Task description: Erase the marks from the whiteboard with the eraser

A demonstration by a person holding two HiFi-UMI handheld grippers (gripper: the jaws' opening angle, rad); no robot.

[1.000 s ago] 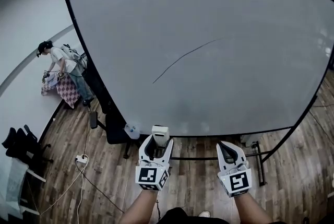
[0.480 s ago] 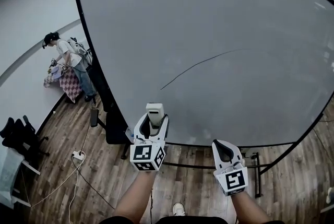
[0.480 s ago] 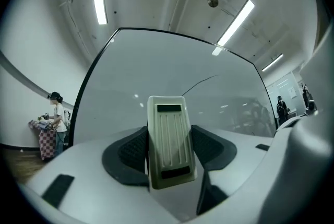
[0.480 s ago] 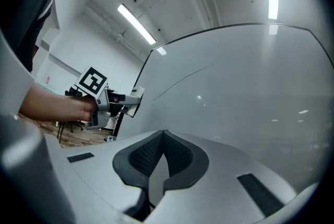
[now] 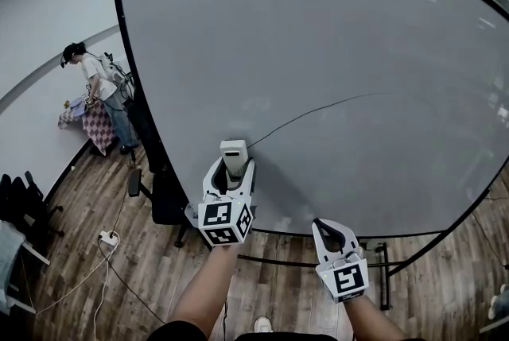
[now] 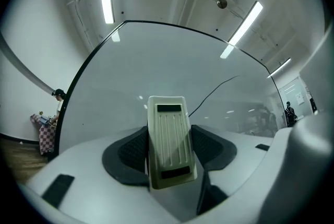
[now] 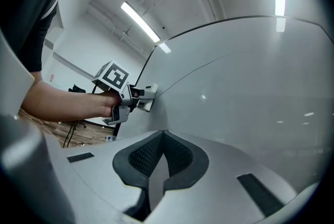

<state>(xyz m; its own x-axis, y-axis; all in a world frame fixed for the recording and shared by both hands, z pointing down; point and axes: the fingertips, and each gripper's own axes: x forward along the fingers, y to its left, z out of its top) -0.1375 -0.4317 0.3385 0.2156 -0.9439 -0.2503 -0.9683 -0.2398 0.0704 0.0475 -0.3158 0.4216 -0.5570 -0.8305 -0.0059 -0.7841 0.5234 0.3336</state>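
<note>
While the big whiteboard (image 5: 334, 37) on its black stand fills most of the room ahead, a wooden floor (image 5: 95, 284) runs beneath it. Off to the left a bystander (image 5: 99, 97) bends over something draped in a checked cloth (image 5: 87, 129). Nearer, the left gripper (image 5: 233, 166) is raised against the lower part of the board, its jaws pinching a pale ribbed eraser (image 5: 234, 155) by its sides, with the eraser's far end sticking out past them. That end sits at the board's surface, just beside the lower-left tip of the mark; it looks to be touching. The right gripper (image 5: 334, 232) hangs lower, near the board's bottom edge, jaws pressed together with nothing between them. One thin dark line (image 5: 306, 115) climbs rightward from the eraser across the board.
</note>
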